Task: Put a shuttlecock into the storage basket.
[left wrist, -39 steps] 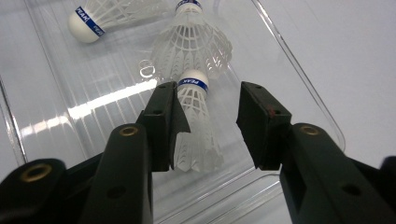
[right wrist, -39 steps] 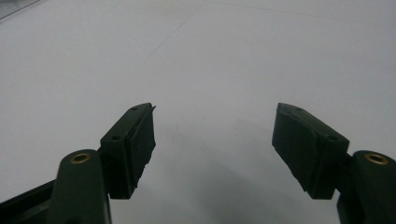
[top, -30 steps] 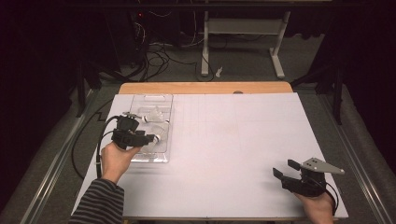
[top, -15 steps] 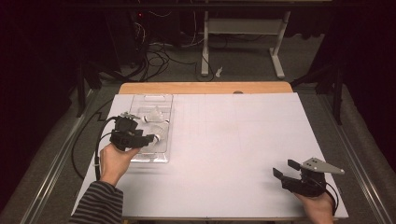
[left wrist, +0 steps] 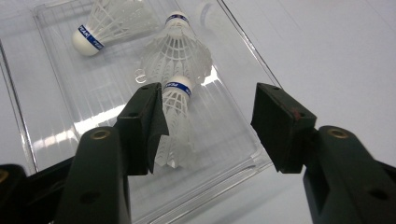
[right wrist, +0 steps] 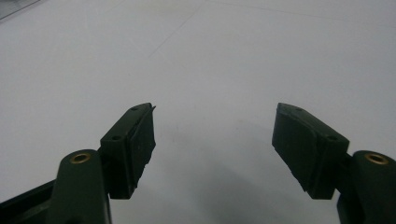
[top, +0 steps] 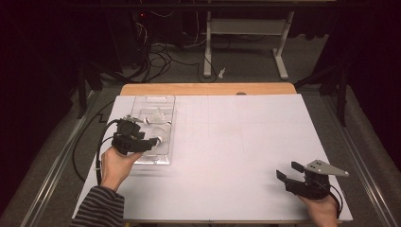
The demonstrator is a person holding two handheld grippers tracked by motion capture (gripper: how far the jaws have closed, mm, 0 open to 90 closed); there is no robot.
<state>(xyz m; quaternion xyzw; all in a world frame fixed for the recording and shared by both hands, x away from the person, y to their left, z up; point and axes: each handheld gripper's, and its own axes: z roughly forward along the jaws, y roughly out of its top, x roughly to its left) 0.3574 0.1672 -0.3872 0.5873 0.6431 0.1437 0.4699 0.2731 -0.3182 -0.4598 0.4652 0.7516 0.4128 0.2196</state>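
Left tongs (left wrist: 205,126), jaws spread, have edged deeper over the clear tray (left wrist: 51,116), flanking the nearest shuttlecock (left wrist: 175,126) lying inside it, ready to pinch; right tongs (top: 294,176) rest released, well apart.

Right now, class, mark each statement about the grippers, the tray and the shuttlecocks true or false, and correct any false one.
1. The left gripper is open above the clear tray. True.
2. The nearest shuttlecock is clamped between both jaws. False: it lies in the tray beside one jaw, with a wide gap to the other.
3. The shuttlecocks have blue bands on white caps. True.
4. The right gripper is shut on a shuttlecock. False: it is open, with bare white table between its jaws.
5. The tray lies at the table's right edge. False: in the high view it lies at the left.
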